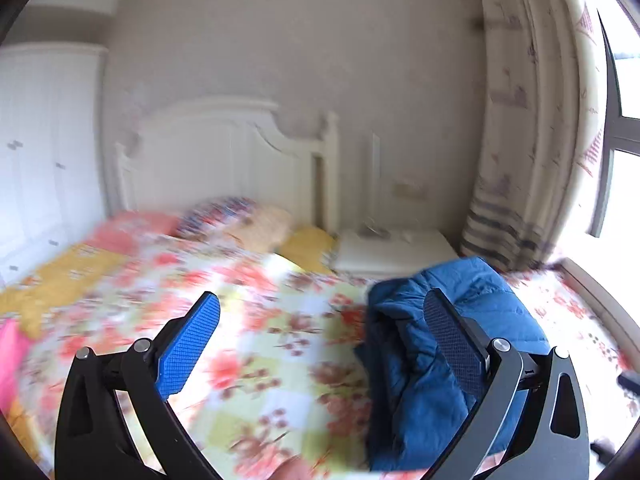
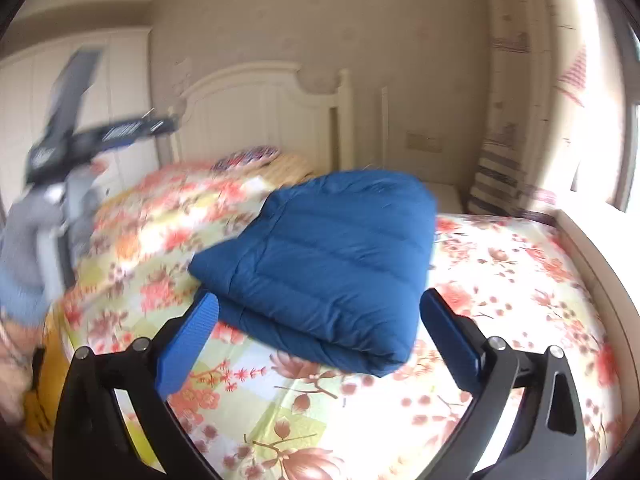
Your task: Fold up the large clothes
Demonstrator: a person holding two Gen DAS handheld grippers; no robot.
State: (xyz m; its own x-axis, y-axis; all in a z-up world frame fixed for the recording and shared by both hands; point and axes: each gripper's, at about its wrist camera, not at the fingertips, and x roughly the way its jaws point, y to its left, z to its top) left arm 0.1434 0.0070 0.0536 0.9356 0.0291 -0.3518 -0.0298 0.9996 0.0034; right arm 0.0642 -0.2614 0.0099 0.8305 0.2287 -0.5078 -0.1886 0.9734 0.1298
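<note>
A blue quilted down jacket [image 2: 328, 268], puffy with stitched horizontal channels, lies folded into a thick rectangular bundle on the floral bedspread [image 2: 500, 280], toward the window side of the bed. In the right wrist view the right gripper [image 2: 318, 344] hangs just in front of the bundle's rounded folded edge, its 2 ribbed blue pads [image 2: 188, 344] spread as wide as they go, gripping nothing. The left gripper [image 1: 320, 344] is likewise wide apart and empty over the bedspread, with its textured blue pads [image 1: 188, 344] clear of cloth; the jacket [image 1: 420, 380] sits behind its right-hand finger, whether touching it cannot be told. The bedspread is a smooth cotton-like print of coral-red blossoms on pale yellow, green and white squares. At the head stand a white panelled headboard [image 1: 224, 152], patterned pillows [image 1: 236, 220] and a white nightstand [image 1: 396, 252]. A white wardrobe [image 1: 44, 152] fills the left wall, and a patterned curtain [image 1: 528, 120] hangs by the bright window [image 1: 624, 92].
</note>
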